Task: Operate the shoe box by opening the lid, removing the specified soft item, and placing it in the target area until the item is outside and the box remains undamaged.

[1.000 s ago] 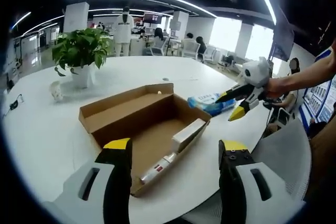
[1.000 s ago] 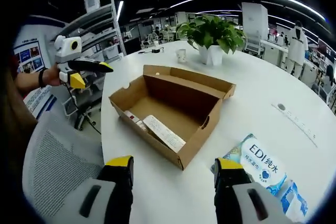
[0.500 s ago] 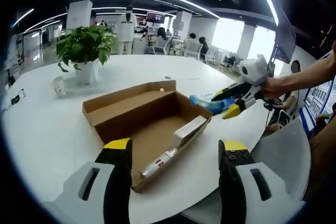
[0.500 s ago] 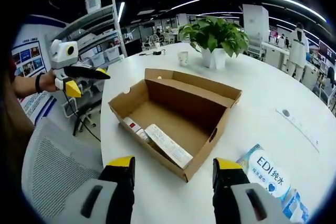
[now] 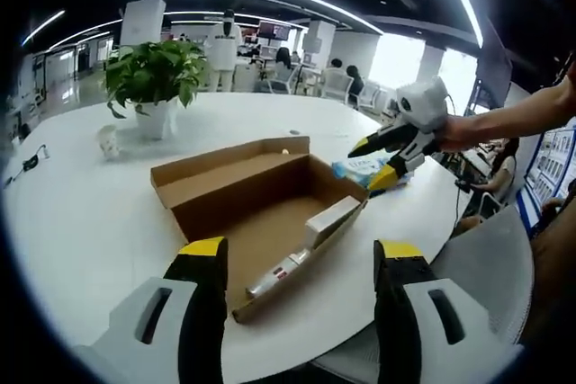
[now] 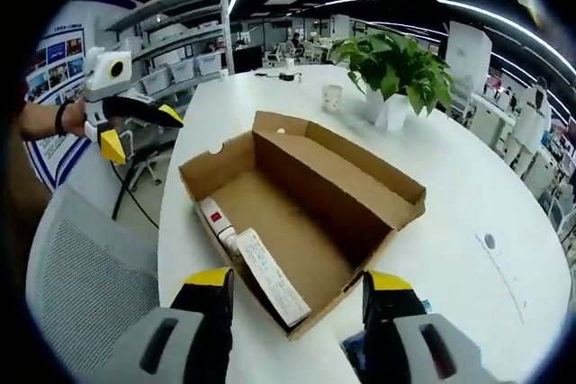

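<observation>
The brown cardboard shoe box point(image 5: 261, 209) lies open on the white round table point(image 5: 81, 222), its lid flap folded back. Inside lie a white flat carton point(image 5: 331, 220) and a small tube-like pack point(image 5: 277, 272). A soft blue tissue pack point(image 5: 358, 168) rests on the table just outside the box's right end. My right gripper point(image 5: 376, 161) hovers open over that pack, held by a hand. My left gripper point(image 5: 301, 254) stands open in front of the box, holding nothing. In the right gripper view the box point(image 6: 351, 182) sits just beyond my open right gripper point(image 6: 298, 281); the left gripper point(image 6: 139, 130) hangs open at the left.
A potted green plant point(image 5: 153, 74) and a paper cup point(image 5: 108, 139) stand on the far side of the table. A grey mesh chair point(image 6: 90, 285) sits at the near table edge. Shelving point(image 6: 180, 42) and office desks fill the background.
My right gripper has come in toward the box and now hangs over the blue pack. In its view the pack has slipped out below. The left gripper has barely moved.
</observation>
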The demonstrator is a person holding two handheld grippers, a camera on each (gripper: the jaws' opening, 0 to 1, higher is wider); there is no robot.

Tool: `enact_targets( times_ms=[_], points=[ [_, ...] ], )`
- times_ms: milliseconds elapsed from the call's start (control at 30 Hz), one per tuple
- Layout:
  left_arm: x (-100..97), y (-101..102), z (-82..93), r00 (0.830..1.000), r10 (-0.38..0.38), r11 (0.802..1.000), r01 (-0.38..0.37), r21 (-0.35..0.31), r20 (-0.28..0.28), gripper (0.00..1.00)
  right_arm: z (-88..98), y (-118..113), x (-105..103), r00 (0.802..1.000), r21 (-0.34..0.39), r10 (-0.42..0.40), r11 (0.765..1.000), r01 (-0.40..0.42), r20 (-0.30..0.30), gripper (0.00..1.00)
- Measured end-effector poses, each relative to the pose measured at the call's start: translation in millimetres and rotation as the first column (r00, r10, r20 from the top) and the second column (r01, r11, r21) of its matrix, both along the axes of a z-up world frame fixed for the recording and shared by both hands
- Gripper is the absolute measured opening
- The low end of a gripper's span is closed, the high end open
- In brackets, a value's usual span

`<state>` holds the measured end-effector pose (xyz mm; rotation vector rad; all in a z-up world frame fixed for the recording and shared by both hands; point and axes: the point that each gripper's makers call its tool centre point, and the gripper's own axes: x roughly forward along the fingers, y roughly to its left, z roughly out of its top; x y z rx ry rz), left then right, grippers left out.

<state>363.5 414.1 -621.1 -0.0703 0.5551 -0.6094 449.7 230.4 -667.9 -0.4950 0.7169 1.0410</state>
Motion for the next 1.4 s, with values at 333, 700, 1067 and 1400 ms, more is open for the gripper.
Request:
enact_targets(
  times_ms=[333, 700, 1067, 1400],
  points=[
    [-5.1, 8, -5.4, 1.0, 0.02, 1.0, -0.02, -0.005, -0.013, 0.65, -11.4, 15, 10, 0.988, -0.146, 0.153, 0.978, -0.148, 0.02, 0.54],
    [-5.8, 15, -6.7, 0.999, 0.038, 0.999, -0.038, -0.011, -0.019, 0.65, -48.7, 24, 9, 0.969, -0.253, 0.238, 0.935, -0.249, -0.072, 0.54],
    [-9.6, 28, -14.5, 0.997, 0.068, 0.998, -0.068, -0.01, -0.038, 0.64, -64.0, 35, 4, 0.937, -0.284, 0.319, 0.894, -0.348, -0.142, 0.53],
    [-6.6, 30, -14.7, 0.996, 0.078, 0.997, -0.079, -0.015, -0.039, 0.64, -60.1, 47, -3, 0.919, -0.242, 0.349, 0.89, -0.386, -0.181, 0.53]
  ],
)
